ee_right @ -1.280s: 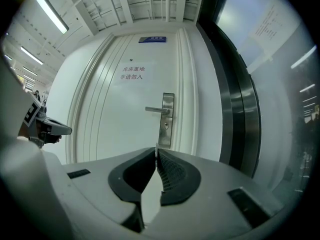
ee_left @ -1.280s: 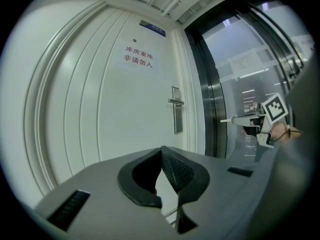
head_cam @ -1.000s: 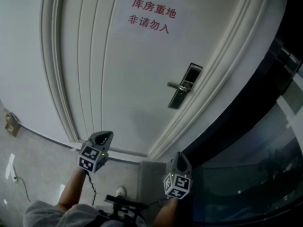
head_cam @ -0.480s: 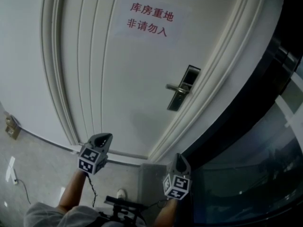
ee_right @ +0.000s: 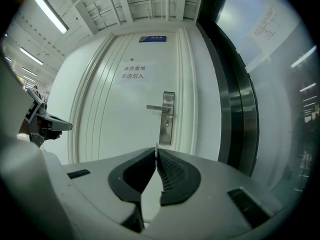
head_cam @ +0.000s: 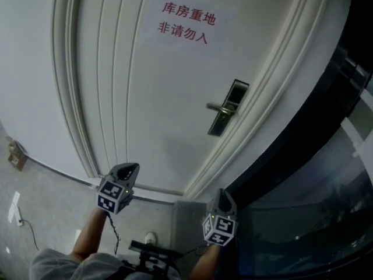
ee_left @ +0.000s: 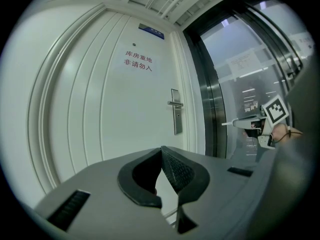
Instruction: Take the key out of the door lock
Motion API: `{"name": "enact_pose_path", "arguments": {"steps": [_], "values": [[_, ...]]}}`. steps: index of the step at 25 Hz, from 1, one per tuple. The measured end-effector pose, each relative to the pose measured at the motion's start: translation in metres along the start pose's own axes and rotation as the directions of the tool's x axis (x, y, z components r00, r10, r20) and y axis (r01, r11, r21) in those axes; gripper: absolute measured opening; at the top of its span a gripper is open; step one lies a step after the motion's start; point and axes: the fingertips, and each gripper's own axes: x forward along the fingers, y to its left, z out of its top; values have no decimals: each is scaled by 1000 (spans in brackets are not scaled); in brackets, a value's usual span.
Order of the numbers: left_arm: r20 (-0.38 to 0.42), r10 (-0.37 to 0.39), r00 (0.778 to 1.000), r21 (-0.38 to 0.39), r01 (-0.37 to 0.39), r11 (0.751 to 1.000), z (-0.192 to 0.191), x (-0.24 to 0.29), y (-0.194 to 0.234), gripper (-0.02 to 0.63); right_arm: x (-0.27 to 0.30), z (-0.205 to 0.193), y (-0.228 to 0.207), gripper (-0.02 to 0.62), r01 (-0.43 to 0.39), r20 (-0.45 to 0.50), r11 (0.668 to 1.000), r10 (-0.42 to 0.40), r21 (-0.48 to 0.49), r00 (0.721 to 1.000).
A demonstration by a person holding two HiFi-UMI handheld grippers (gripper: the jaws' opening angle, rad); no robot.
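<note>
The white door (head_cam: 157, 98) carries a steel lock plate (head_cam: 228, 107) with a lever handle (head_cam: 218, 106). The keyhole (ee_right: 165, 125) below the handle shows as a bare dark dot with no key in it. My right gripper (ee_right: 156, 151) is held well back from the door, low at the right (head_cam: 221, 192). Its jaws are pressed on a thin pale sliver (ee_right: 156, 145) standing edge-on between the tips, apparently the key. My left gripper (ee_left: 161, 150) is shut with nothing in it and sits low at the left (head_cam: 129, 167), also far from the lock.
A paper sign with red characters (head_cam: 186, 21) hangs on the door above the lock. Dark glass panels (head_cam: 315, 174) and a black frame flank the door's right side. At the far left, a small box (head_cam: 14, 154) and a cable (head_cam: 17, 217) lie on the grey floor.
Both grippers hold their places. Only the head view wobbles slightly against the door.
</note>
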Motion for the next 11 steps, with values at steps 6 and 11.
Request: {"name": "enact_pose_path", "arguments": {"steps": [6,11], "values": [[1,-6,1000,-3,6,1000,0,-1,0,-7,0,-1,1,20,0,-5,1000,0,-1,1000],[5,-9,1000,-8,9,1000,1,-3,0,-7,-2,-2,4,20,-2,-10,1000,1,-8,1000]]}}
